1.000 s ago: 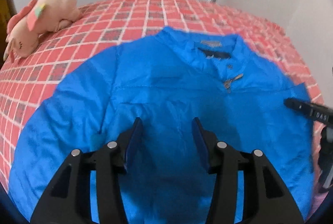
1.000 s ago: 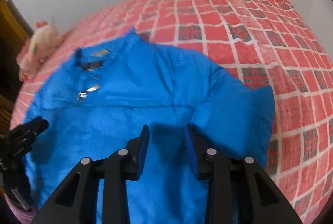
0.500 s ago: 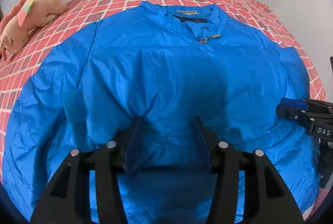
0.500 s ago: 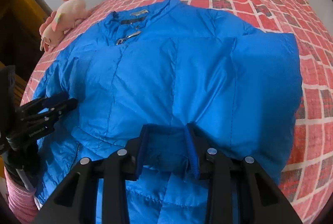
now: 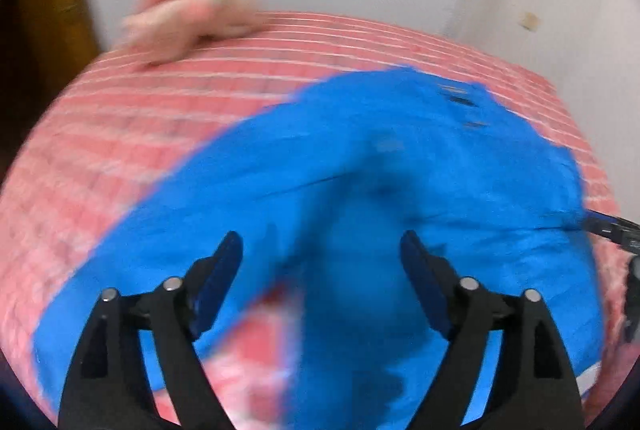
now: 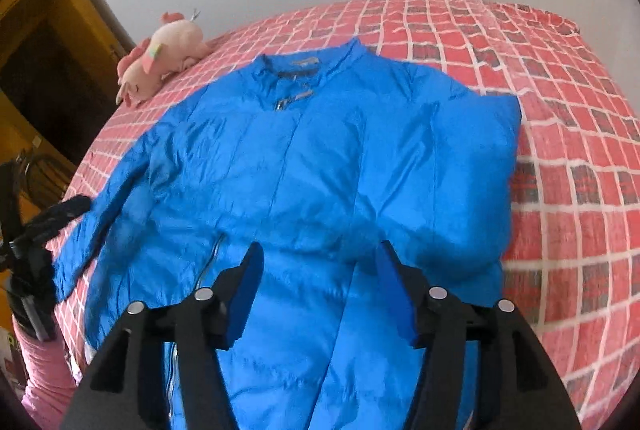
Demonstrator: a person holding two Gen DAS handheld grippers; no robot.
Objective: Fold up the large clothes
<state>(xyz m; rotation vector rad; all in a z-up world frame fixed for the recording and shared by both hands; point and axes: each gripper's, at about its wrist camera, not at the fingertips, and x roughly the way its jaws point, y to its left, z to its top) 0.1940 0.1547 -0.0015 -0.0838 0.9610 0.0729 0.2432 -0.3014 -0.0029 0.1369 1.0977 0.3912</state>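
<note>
A: Since the last look, both grippers have let go of the fabric they pinched and pulled back toward the near edge; the left-wrist view has swung and blurs.

B: Left to right, then. Plush toy (image 6: 160, 64) far left on the red checked bedspread (image 6: 560, 134). Left gripper (image 5: 322, 250)?

A: Jaws opening, wide apart. Blue cloth lies below the gap, pads not touching it. Empty.

B: Jacket?

A: Blue jacket (image 6: 320, 158) lies face up across the middle of the bed, collar at the far end, zip closed near the neck. Its left sleeve (image 6: 100, 214) trails off toward the near left, unfolded. On the right the sleeve looks turned in over the body, giving a squared edge.

B: Right gripper (image 6: 318, 288)?

A: Jaws opening too, nothing clamped, hovering over the near hem.

B: Progress?

A: Early, I judge. One side tucked at most; left sleeve and the lengthwise fold remain.
</note>
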